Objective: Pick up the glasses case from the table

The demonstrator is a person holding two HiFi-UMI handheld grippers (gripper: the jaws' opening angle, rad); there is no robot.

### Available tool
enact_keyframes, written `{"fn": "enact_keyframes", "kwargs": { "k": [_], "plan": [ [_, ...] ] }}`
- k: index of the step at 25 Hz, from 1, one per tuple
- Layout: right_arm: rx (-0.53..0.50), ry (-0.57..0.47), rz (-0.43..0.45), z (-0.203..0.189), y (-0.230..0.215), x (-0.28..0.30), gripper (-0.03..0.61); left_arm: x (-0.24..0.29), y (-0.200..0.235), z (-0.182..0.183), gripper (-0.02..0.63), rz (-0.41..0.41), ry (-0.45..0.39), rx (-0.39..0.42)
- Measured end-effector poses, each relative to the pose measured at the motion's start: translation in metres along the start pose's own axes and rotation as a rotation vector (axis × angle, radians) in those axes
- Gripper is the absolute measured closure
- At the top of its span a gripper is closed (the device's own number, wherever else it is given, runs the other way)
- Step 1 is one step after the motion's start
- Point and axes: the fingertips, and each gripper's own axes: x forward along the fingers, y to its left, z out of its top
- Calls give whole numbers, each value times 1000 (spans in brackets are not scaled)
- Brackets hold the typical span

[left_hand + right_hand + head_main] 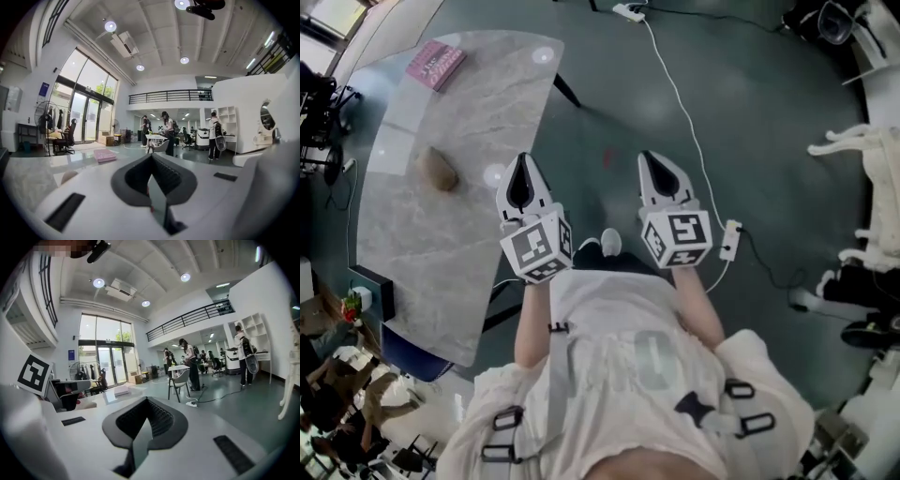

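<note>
The glasses case [439, 169], a brown rounded oblong, lies on the grey marble table [459, 253] at the left of the head view. My left gripper [522, 158] hovers by the table's right edge, to the right of the case and apart from it, jaws shut with nothing in them. My right gripper [648, 155] hangs over the floor, well right of the table, also shut and empty. In the left gripper view the case [68, 176] peeks out at the lower left beyond the closed left gripper [151, 155]. The right gripper [147, 399] points over the table's end.
A pink book [436, 64] lies at the table's far end. A white cable [675, 89] runs across the floor from a power strip [629, 11] to another [730, 240]. White furniture [877, 187] stands at the right. People and chairs stand far off in the hall.
</note>
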Motion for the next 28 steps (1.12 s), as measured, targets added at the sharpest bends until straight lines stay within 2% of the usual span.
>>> {"fn": "enact_keyframes", "kwargs": {
  "k": [5,13,17,24,28],
  "plan": [
    [-50,40,233,2,56,44,578,-31,64,-1,609,246,4,-53],
    [-143,96,571,-8,186,105,578,-79,168,-26,610,522,47,-162],
    [-178,111,657,-14,236,133,578,-82,208,-38,611,605,51,-192],
    [-222,144,774,-11,290,186,578,-72,262,-44,611,723,53,-236],
    [-226,171,795,-13,311,213,578,-63,289,-41,610,758,48,-250]
  ]
}}
